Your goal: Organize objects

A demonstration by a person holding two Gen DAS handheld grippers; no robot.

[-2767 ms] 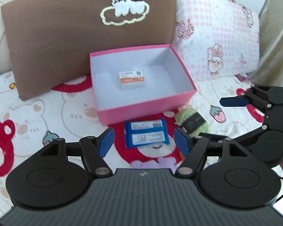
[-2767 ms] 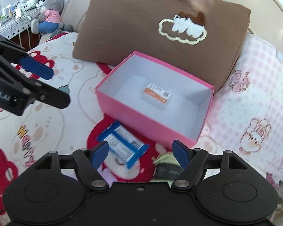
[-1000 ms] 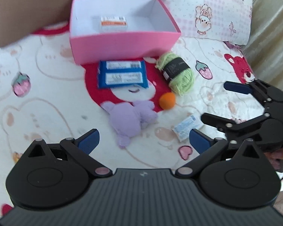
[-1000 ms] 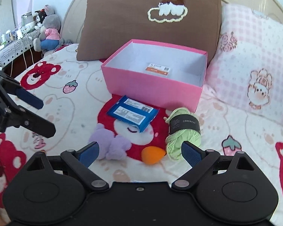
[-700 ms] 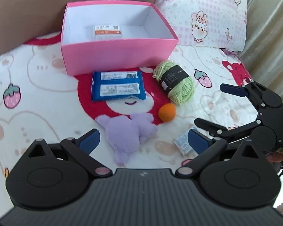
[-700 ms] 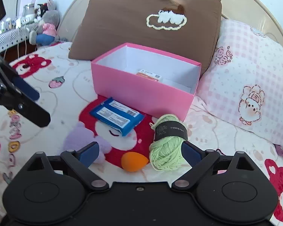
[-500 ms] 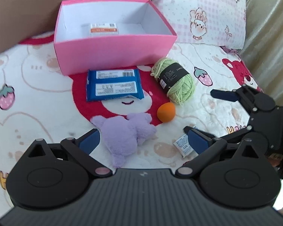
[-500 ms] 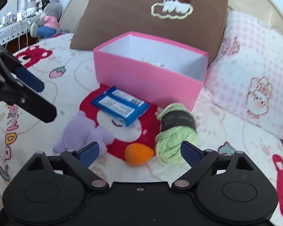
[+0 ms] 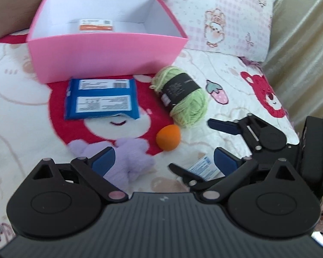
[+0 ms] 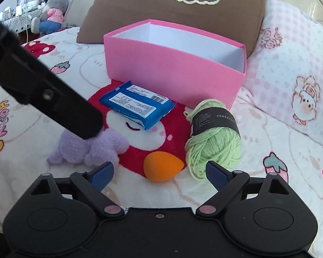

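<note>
My left gripper hangs low over the bed, jaws spread wide with nothing clamped; its left finger sits over the purple plush toy, and whether it touches I cannot tell. Its jaws have just been narrowing a little, with the plush partly between them. My right gripper is also spread apart and empty, the orange egg-shaped sponge lying on the blanket just ahead, between its fingers.

The pink box stands open toward the head of the bed, against the brown pillow, beside the pink checked pillow. Inside it lies a small white packet with an orange stripe. Just in front of the box lies the blue wipes packet, label up. To its right, touching the box's front corner, rests the green yarn skein with its black band. The sponge lies just beside the yarn. A small white sachet lies near my left gripper's right finger, partly hidden.
</note>
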